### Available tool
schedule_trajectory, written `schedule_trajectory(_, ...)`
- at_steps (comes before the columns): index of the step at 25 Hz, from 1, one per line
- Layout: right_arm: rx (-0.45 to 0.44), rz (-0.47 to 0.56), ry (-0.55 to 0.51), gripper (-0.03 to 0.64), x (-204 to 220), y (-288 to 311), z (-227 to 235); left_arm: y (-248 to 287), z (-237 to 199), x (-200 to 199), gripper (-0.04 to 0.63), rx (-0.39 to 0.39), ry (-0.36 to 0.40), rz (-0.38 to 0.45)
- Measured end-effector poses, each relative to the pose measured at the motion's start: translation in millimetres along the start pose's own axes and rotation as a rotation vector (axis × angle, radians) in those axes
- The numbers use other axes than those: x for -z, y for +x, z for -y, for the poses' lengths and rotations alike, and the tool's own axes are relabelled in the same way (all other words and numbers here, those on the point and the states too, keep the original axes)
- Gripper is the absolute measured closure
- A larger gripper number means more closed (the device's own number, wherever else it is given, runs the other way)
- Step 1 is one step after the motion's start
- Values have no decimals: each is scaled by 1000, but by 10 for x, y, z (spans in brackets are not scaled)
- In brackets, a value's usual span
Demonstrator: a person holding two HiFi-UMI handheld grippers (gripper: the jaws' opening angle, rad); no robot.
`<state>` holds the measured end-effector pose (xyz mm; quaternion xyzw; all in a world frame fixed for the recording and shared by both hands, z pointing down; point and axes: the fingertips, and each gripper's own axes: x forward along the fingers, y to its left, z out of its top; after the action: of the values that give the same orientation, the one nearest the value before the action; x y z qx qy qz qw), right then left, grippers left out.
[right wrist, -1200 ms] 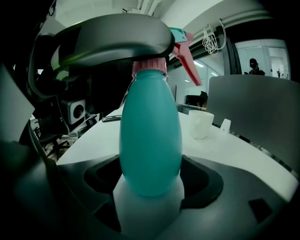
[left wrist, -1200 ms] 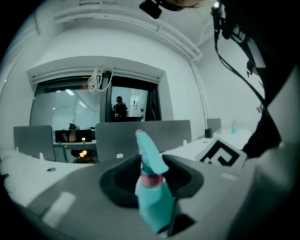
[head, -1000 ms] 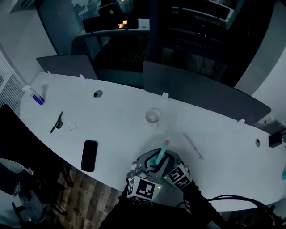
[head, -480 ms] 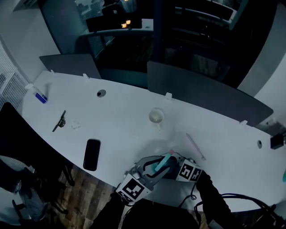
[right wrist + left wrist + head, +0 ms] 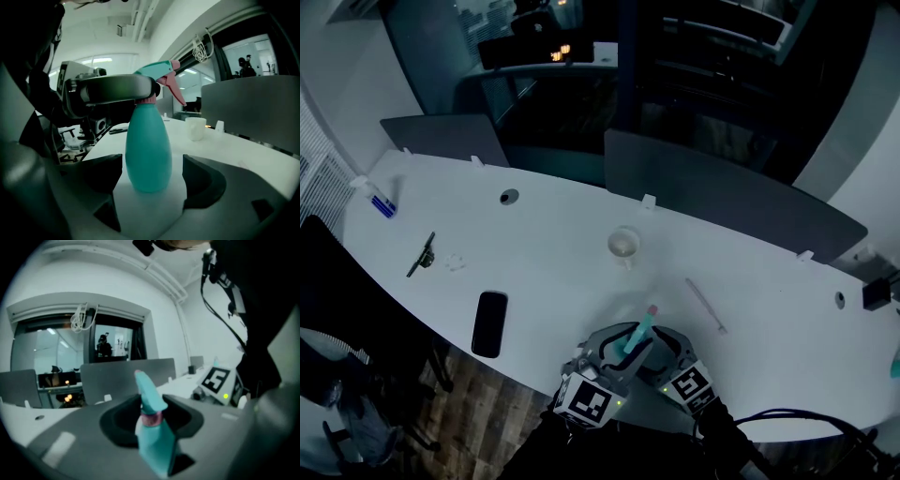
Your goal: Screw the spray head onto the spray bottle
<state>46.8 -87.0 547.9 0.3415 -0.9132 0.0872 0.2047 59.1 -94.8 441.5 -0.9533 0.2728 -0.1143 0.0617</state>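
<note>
A teal spray bottle [image 5: 147,150] stands upright on the white table [image 5: 553,272], near its front edge [image 5: 630,345]. Its teal spray head [image 5: 150,399], with a pink collar and a pink trigger [image 5: 174,91], sits on the bottle's neck. My left gripper [image 5: 151,420] is shut on the spray head at the collar; in the right gripper view its jaws wrap the head from the left. My right gripper [image 5: 149,180] is low around the bottle's base, with a small gap at each side, so it is open.
A white cup [image 5: 622,245] stands behind the bottle, with a thin pale stick [image 5: 705,306] to its right. A black phone [image 5: 489,323] lies to the left, and a dark clip [image 5: 420,254] further left. Grey dividers [image 5: 722,202] line the table's back edge.
Both grippers' marker cubes have swung round the bottle: the left one went out to the left, then came partly back. The bottle stays in the same spot.
</note>
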Motion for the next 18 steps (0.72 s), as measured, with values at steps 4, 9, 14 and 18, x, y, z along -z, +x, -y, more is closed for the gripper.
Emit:
schedule_trajectory(4, 194, -13, -12, 236, -131, 67, -75, -11, -32, -78, 454, -96, -25, 32)
schedule_trajectory(9, 321, -7, 54, 238, -168, 124, -2, -14, -6, -103, 454, -140, -51, 49)
schedule_trajectory(14, 131, -16, -17, 250, -153, 153, -79, -42, 21, -32, 453, -67, -49, 40)
schedule_trajectory(18, -177, -30, -168, 251, -128, 158, -230, -132, 73, 13, 453, 70, -36, 22)
